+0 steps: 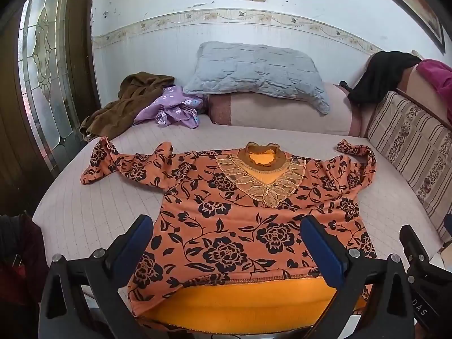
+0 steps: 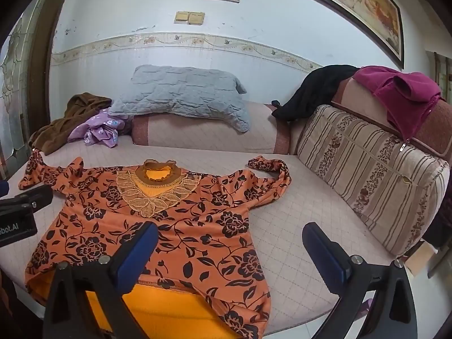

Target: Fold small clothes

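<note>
An orange top with black flowers (image 1: 240, 226) lies flat, front up, on the pale quilted sofa bed (image 1: 84, 220), sleeves spread, neck away from me. Its hem hangs over the near edge and shows the yellow lining. My left gripper (image 1: 226, 243) is open, hovering above the hem, empty. The top also shows in the right wrist view (image 2: 175, 226). My right gripper (image 2: 228, 251) is open and empty, above the top's right lower corner. The left gripper's body (image 2: 17, 214) shows at that view's left edge.
A brown garment (image 1: 124, 101) and a purple flowered garment (image 1: 175, 110) lie at the back left. A grey pillow (image 1: 254, 70) rests on a bolster. A striped cushion (image 2: 367, 186) lines the right side, with black (image 2: 316, 90) and magenta (image 2: 404, 93) clothes above.
</note>
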Available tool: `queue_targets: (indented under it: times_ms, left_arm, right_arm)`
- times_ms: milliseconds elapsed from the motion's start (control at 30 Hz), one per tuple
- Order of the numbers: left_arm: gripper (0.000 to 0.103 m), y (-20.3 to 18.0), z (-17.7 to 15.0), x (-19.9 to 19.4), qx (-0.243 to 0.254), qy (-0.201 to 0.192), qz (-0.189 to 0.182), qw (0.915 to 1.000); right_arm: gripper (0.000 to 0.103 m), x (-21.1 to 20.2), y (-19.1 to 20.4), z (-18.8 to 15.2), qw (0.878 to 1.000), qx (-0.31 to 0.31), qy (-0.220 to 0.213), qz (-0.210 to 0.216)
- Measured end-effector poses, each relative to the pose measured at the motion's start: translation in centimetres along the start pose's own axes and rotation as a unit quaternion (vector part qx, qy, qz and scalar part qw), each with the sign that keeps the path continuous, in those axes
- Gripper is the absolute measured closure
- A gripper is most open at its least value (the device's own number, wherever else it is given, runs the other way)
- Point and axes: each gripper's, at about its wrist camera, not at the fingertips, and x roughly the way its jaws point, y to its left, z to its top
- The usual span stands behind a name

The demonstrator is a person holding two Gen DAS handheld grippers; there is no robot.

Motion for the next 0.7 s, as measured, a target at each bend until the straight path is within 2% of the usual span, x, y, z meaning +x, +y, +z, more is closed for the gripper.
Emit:
queue_targets:
  times_ms: [700]
  left_arm:
    - [0.0, -0.27, 0.04, 0.32, 0.003, 0.002, -0.001, 1.0]
  right_arm:
    - [0.0, 0.59, -0.32, -0.59, 1.0, 0.008, 0.004, -0.002]
